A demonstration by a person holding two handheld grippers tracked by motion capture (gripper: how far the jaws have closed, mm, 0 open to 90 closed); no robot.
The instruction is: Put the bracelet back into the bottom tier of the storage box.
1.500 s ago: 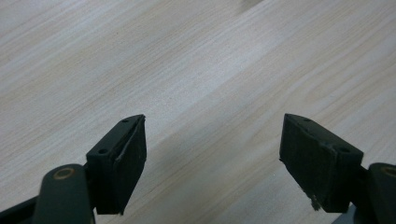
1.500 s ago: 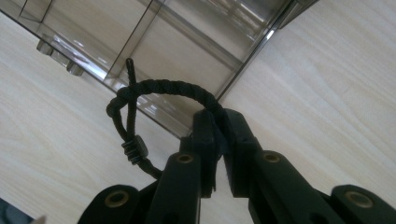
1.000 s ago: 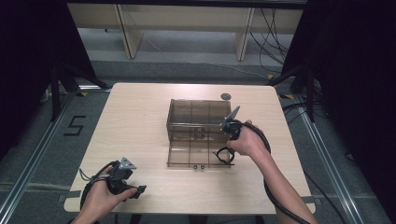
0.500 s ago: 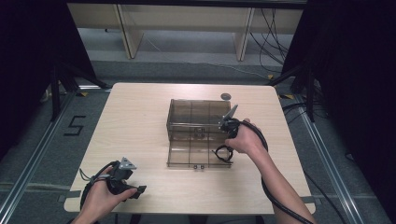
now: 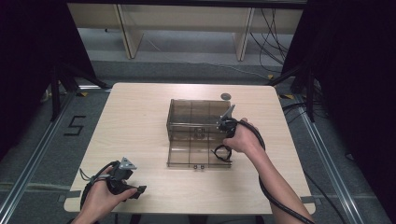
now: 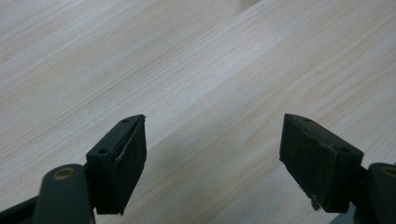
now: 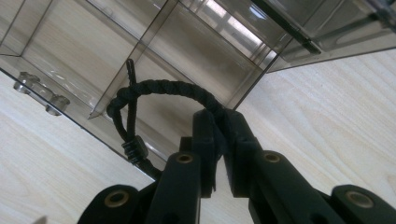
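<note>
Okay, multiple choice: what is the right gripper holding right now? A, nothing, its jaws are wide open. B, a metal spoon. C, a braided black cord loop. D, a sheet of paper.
C: in the right gripper view, the right gripper has its jaws shut on a braided black cord loop, held over the smoky clear plastic organizer box.

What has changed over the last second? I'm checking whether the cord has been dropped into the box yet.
Almost nothing. The right gripper stays shut on the black braided cord at the right edge of the clear compartment box, its hand shifted only slightly. The left gripper stays open, low over the table at its near left corner.
</note>
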